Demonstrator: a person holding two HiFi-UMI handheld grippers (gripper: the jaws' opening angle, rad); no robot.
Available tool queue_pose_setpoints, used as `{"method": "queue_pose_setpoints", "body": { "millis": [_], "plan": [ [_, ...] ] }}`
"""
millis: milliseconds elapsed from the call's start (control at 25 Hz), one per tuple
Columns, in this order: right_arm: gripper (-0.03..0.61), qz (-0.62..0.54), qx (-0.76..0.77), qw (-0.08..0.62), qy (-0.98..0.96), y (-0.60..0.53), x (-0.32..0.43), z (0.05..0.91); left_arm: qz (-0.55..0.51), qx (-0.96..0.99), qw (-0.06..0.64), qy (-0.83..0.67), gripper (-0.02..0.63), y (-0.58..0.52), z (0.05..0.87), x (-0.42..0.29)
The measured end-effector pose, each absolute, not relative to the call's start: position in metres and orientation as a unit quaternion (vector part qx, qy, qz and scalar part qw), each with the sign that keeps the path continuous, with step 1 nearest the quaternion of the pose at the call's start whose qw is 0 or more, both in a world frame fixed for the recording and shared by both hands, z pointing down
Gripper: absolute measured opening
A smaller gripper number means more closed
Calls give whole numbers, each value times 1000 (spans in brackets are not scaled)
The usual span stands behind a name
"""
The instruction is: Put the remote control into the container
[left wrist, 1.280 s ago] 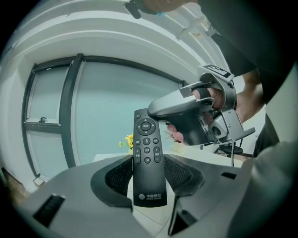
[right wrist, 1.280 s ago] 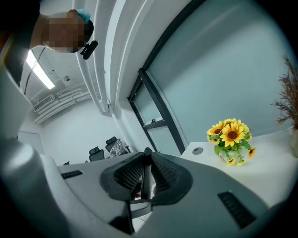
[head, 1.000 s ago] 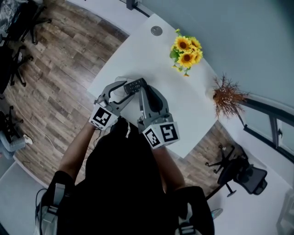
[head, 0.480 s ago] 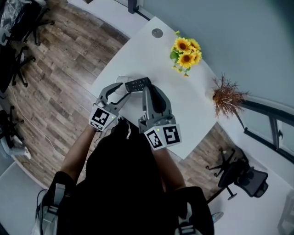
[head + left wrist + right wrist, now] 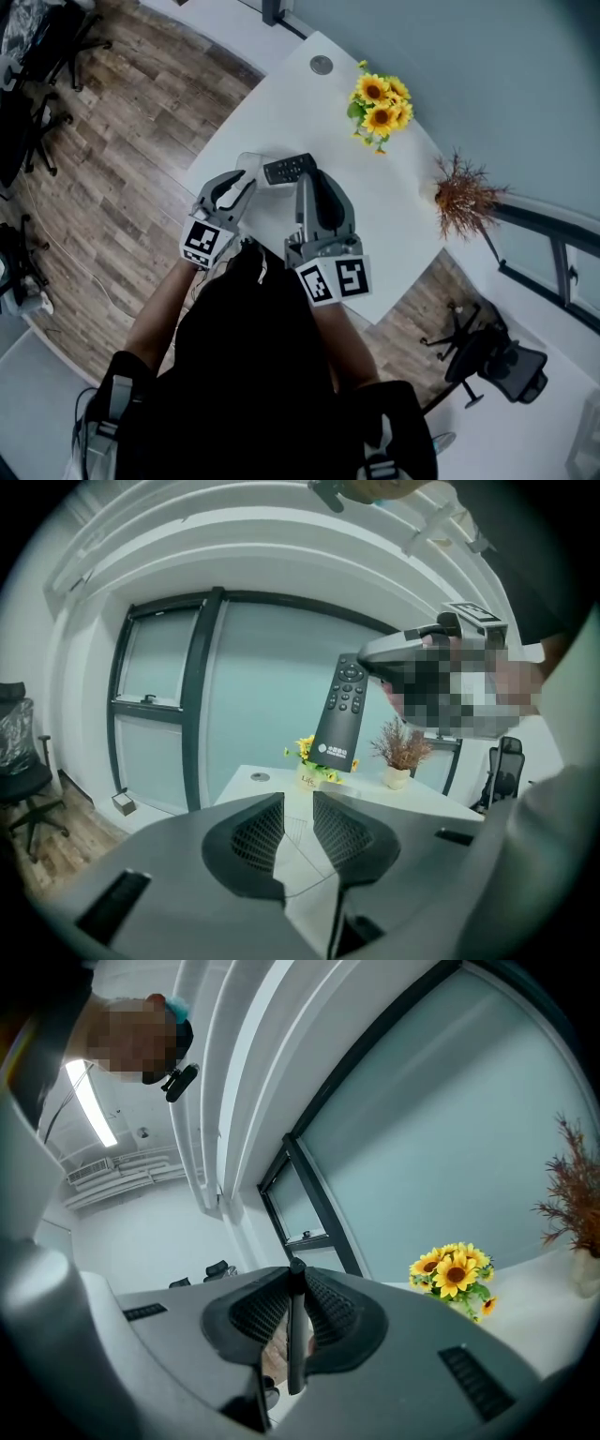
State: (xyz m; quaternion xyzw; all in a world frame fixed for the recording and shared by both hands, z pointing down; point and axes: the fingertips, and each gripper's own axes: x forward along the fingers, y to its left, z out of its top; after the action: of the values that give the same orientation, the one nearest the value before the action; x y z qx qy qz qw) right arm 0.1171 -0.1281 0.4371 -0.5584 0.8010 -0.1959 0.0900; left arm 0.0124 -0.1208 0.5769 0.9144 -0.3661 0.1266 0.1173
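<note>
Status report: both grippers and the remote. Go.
Left gripper jaws just closed on container edge. Right gripper shut on remote control, beside container. Nothing between them.

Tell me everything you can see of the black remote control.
The black remote control is a slim, matt, plastic-looking bar with round buttons at its upper end and a white logo near its lower end. It hangs clear of the white table, tilted from upright, its buttoned end clamped between the jaws of the right gripper. In the head view it shows over the clear plastic container; nothing else visibly touches it.
</note>
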Motion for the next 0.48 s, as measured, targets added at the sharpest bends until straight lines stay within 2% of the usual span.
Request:
{"method": "queue_pose_setpoints", "body": {
  "millis": [80, 160, 200, 480],
  "plan": [
    [55, -196, -562, 83, 799, -129, 118, 446, 121, 911, 113, -377, 85, -124, 576, 11],
    [55, -196, -567, 76, 797, -129, 118, 454, 114, 906, 107, -394, 21, -129, 573, 9],
    [55, -196, -569, 73, 796, -128, 117, 457, 110, 902, 107, -403, 9, -130, 572, 8],
    [55, -202, -584, 53, 785, -126, 110, 484, 108, 884, 108, -442, 9, -138, 565, 5]
  ]
}}
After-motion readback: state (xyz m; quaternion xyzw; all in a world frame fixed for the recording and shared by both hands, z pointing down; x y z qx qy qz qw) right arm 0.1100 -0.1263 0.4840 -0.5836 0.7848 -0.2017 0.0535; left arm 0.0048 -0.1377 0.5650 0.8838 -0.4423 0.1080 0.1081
